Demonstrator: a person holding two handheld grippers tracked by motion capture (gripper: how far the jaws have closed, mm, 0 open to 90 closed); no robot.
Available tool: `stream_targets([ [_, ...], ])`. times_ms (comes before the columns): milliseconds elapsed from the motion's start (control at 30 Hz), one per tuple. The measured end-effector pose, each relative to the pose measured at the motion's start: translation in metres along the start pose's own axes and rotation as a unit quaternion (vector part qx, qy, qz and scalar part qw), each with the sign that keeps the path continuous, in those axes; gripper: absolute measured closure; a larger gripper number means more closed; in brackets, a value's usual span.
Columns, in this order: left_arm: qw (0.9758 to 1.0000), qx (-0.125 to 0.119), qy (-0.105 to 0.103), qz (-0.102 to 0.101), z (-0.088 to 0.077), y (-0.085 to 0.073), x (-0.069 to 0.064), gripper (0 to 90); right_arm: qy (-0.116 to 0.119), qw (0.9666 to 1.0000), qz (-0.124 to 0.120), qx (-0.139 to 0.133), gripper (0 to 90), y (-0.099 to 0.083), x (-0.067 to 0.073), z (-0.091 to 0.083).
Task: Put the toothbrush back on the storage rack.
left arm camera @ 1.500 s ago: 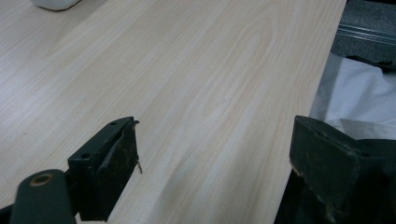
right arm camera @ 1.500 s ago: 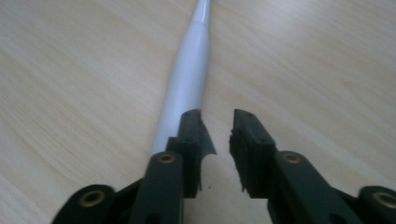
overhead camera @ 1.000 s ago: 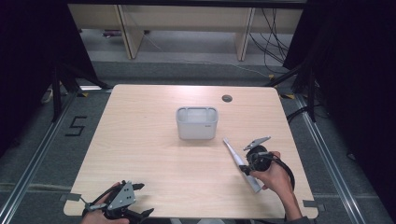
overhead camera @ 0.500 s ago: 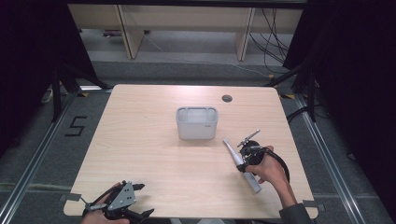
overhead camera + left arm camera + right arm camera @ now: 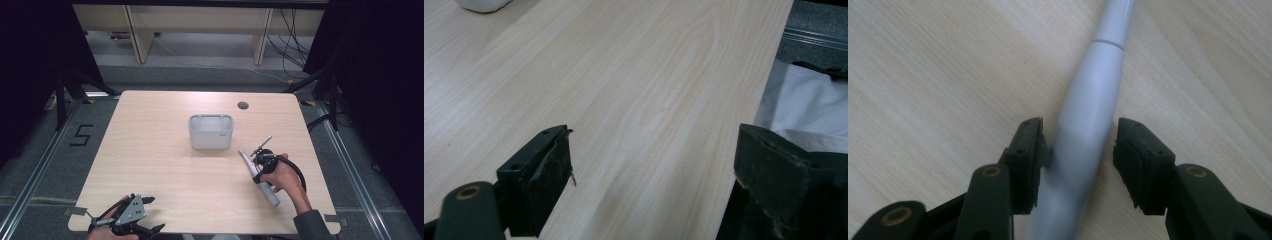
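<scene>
A long pale grey, toothbrush-like handle (image 5: 266,187) lies slanted on the wooden table (image 5: 160,165) at the right. My right gripper (image 5: 257,170) straddles its middle, held by a hand. In the right gripper view the handle (image 5: 1093,95) runs up between the jaws of the right gripper (image 5: 1080,140); one pad (image 5: 1035,145) touches it and the other stands slightly off, so the gripper is open. My left gripper (image 5: 154,214) rests at the table's front left edge. The left gripper (image 5: 654,150) is wide open with bare wood between its jaws.
A pale grey rectangular container (image 5: 211,131) stands at the table's middle, and its base (image 5: 481,5) shows at the top of the left gripper view. A round cable hole (image 5: 243,105) sits at the back right. White cloth (image 5: 809,110) lies beyond the table edge.
My right gripper has shifted slightly left and settled down over the handle. The handle and the left gripper have not moved.
</scene>
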State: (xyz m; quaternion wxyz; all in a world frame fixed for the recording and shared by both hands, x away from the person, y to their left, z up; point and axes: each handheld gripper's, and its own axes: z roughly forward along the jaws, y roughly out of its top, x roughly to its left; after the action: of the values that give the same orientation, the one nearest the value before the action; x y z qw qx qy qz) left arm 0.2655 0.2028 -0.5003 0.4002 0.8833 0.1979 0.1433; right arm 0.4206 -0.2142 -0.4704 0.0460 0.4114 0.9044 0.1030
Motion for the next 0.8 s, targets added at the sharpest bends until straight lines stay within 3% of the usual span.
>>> stream_targets([
  [333, 1.0000, -0.002, 0.000, -0.001, 0.0000, 0.0002, -0.0003, 14.8, 0.009, 0.9997, 0.005, 0.021, 60.3, 0.0024, 0.0000, 0.0045],
  [367, 0.9999, -0.011, -0.003, -0.008, 0.0009, 0.0000, -0.0016, 14.8, 0.008, 0.9997, -0.003, 0.021, 60.7, 0.0023, -0.0008, 0.0046],
  [400, 0.9999, -0.010, -0.002, -0.007, 0.0008, 0.0000, -0.0016, 14.8, 0.010, 0.9996, 0.006, 0.027, 61.3, 0.0028, 0.0003, 0.0047],
  [467, 1.0000, -0.001, -0.001, 0.001, 0.0003, 0.0001, -0.0003, 14.8, 0.007, 0.9995, -0.004, 0.030, 62.9, 0.0039, -0.0006, 0.0051],
  [533, 0.9999, -0.008, 0.009, -0.002, 0.0023, -0.0007, -0.0014, 14.8, 0.006, 0.9992, 0.005, 0.039, 64.7, 0.0055, 0.0007, 0.0054],
  [633, 0.9999, -0.008, 0.008, -0.002, 0.0022, -0.0006, -0.0012, 14.8, 0.005, 0.9985, -0.009, 0.053, 66.0, 0.0071, 0.0016, 0.0051],
  [733, 0.9999, -0.007, 0.009, 0.000, 0.0023, -0.0006, -0.0010, 14.8, -0.005, 0.9979, 0.001, 0.064, 66.1, 0.0087, 0.0052, 0.0042],
  [767, 0.9999, -0.007, 0.008, 0.000, 0.0021, -0.0005, -0.0011, 14.8, -0.009, 0.9978, -0.032, 0.058, 66.2, 0.0086, 0.0018, 0.0065],
  [800, 1.0000, -0.002, -0.001, 0.001, 0.0004, 0.0001, -0.0005, 14.8, -0.008, 0.9979, -0.021, 0.061, 66.2, 0.0102, 0.0042, 0.0060],
])
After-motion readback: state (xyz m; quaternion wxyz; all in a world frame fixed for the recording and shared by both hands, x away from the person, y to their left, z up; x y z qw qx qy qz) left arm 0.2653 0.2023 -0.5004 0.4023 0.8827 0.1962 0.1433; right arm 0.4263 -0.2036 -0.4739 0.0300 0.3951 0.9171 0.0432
